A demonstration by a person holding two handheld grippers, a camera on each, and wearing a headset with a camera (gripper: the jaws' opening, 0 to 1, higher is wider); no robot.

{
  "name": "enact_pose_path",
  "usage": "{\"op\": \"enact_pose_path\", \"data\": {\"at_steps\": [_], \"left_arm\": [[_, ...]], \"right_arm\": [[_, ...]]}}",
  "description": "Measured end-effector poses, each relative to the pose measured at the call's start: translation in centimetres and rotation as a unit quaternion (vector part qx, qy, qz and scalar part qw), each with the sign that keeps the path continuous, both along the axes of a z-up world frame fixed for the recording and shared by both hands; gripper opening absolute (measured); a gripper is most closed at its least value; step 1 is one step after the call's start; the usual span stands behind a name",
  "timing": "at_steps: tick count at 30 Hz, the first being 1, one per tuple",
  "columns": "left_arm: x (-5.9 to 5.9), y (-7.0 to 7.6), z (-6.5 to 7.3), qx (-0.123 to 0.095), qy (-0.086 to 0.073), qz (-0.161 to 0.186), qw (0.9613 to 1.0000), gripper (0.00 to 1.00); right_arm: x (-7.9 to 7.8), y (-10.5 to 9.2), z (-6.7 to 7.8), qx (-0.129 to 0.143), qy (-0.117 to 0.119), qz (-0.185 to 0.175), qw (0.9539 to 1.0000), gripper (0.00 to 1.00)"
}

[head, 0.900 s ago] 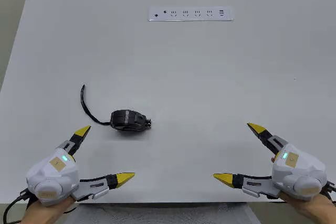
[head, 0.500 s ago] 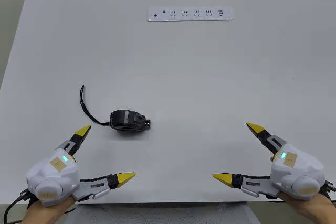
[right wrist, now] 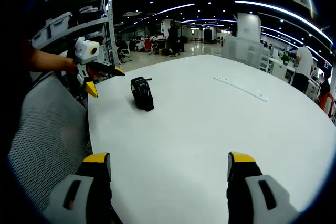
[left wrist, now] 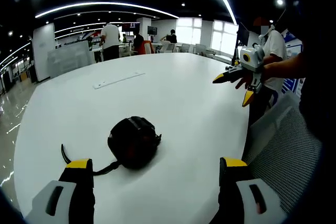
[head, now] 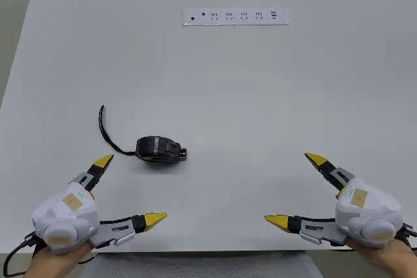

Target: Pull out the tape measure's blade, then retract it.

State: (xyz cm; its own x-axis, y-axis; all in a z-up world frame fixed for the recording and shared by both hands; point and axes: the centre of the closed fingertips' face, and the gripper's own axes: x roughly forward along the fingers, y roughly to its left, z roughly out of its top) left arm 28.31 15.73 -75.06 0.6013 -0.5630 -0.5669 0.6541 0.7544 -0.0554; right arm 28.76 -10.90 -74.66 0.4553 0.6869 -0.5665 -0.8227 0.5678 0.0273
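A black tape measure (head: pixel 159 150) lies on the white table (head: pixel 234 96) with its black wrist strap (head: pixel 107 132) curling off to the left; its blade is fully inside. My left gripper (head: pixel 133 190) is open near the front edge, below and left of the tape measure (left wrist: pixel 133 141), touching nothing. My right gripper (head: pixel 293 190) stands open at the front right, well away from the tape measure (right wrist: pixel 142 93). Each gripper view also catches the other gripper, the right gripper (left wrist: pixel 233 85) and the left gripper (right wrist: pixel 105 80), held in a hand.
A white power strip (head: pixel 235 16) lies flat at the far middle of the table. The table's front edge runs just below both grippers, with grey mesh fabric (head: pixel 208 265) beneath it. Shelves and people stand far off in the room.
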Motion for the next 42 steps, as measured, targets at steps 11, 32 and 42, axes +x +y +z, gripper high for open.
{"op": "enact_pose_path", "data": {"at_steps": [11,32,42], "left_arm": [[1.2,0.2,-0.3,0.029,0.005,-0.042,0.9987,0.88],[4.5,0.9,-1.5,0.097,0.02,-0.128,0.9869,0.71],[5.6,0.8,-2.6,0.13,0.034,-0.172,0.9759,0.58]], "right_arm": [[1.1,1.1,-0.4,-0.015,-0.009,0.036,0.9992,0.9],[4.3,5.1,-1.4,-0.042,-0.027,0.133,0.9899,0.75],[5.0,7.3,-2.5,-0.05,-0.027,0.177,0.9825,0.66]]}}
